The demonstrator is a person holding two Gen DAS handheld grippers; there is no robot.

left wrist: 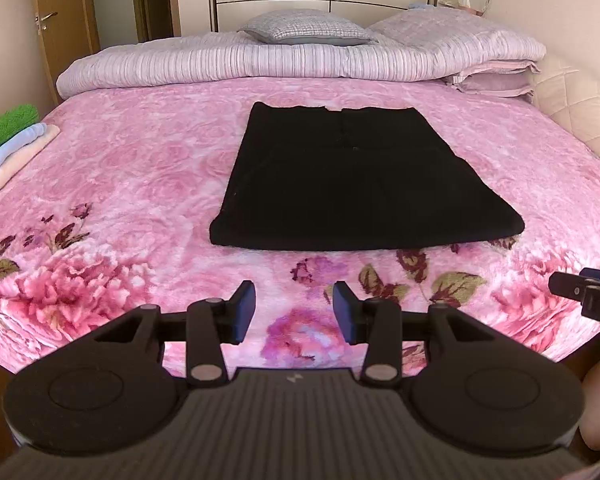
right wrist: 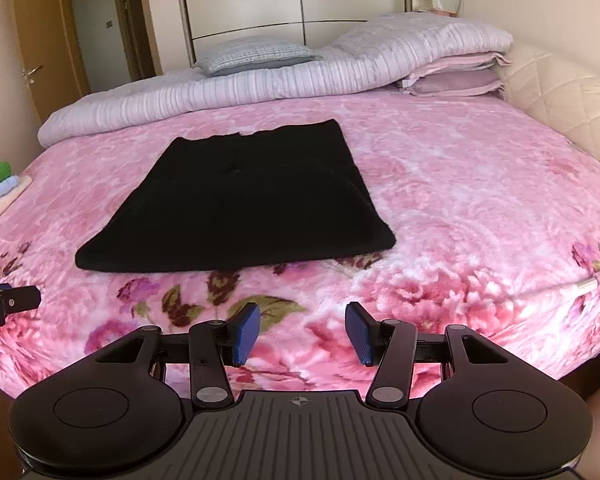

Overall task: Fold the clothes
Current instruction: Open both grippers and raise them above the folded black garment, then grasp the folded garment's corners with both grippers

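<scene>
Your left claw and right claw, both apart and empty, near folded black garment on bed.

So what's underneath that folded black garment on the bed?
The folded black garment lies flat on the pink floral blanket, which shows all around it. Whatever is directly beneath the garment is covered.

Bed, pink floral blanket: folded black garment centre; stacked folded clothes left edge; rolled quilt, pillows at head
</scene>
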